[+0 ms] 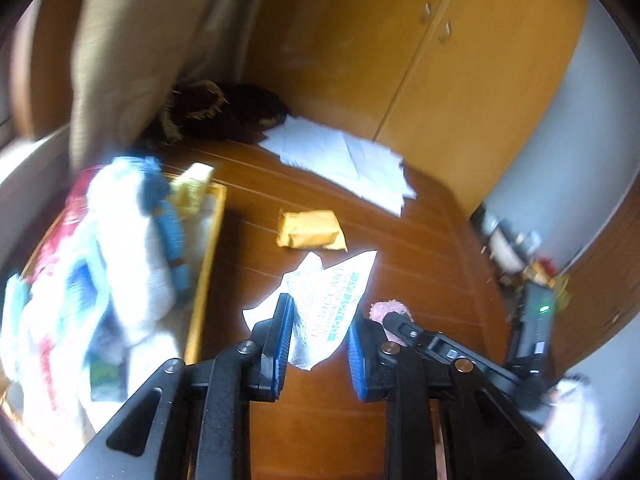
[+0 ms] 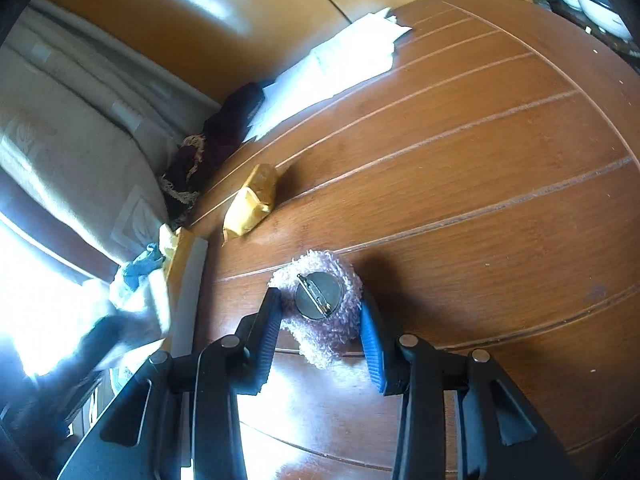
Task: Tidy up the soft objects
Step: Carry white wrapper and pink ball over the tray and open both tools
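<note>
Two grippers work over a brown wooden table [image 2: 460, 168] with bare boards toward its rounded far edge. At its left edge sits a yellow-rimmed tray [image 1: 208, 240] heaped with soft cloths. Left gripper [image 1: 318, 344] clenches a white desiccant packet [image 1: 328, 304]; right gripper [image 2: 320, 320] clasps a pink fuzzy brooch [image 2: 320, 300], whose metal pin shows only in the right wrist view.

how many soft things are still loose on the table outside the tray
3: desiccant packet between the left claw fingers, pink fuzzy brooch between the right claw fingers, gold pouch mid-table. Dark cloth behind may hide more.
</note>
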A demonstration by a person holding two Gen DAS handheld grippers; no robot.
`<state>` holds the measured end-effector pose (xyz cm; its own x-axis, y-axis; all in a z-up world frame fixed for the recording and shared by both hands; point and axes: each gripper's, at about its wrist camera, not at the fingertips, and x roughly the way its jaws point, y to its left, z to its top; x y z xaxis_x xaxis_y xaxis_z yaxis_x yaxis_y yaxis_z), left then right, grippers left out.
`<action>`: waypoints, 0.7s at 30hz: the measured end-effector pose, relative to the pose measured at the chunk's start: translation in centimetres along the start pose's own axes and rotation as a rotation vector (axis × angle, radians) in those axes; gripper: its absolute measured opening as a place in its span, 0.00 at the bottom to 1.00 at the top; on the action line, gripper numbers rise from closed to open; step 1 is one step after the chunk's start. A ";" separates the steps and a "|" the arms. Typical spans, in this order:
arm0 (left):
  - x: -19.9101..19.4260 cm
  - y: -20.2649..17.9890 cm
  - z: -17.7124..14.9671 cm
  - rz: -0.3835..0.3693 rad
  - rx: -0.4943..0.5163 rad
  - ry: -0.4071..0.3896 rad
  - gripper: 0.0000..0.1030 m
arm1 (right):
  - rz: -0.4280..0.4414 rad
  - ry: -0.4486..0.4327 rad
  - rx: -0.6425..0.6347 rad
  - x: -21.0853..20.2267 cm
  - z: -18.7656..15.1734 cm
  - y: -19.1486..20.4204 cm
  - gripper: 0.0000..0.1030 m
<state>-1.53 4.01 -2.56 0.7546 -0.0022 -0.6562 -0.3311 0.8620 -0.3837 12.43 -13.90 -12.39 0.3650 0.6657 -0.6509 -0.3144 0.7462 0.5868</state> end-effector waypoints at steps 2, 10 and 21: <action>-2.4 1.4 0.3 -0.019 -0.026 -0.036 0.24 | 0.010 -0.031 -0.042 -0.4 -0.1 0.8 0.36; -9.4 8.4 1.8 0.086 -0.130 -0.211 0.24 | 0.224 -0.003 -0.258 -1.8 -3.5 7.5 0.36; -7.6 14.4 2.9 0.189 -0.131 -0.172 0.24 | 0.345 0.188 -0.672 0.5 -12.7 18.8 0.36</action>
<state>-10.41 17.93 -1.27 0.7539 0.2480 -0.6084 -0.5369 0.7663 -0.3529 -4.45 0.58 -7.77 0.0146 0.8070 -0.5904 -0.8688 0.3025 0.3920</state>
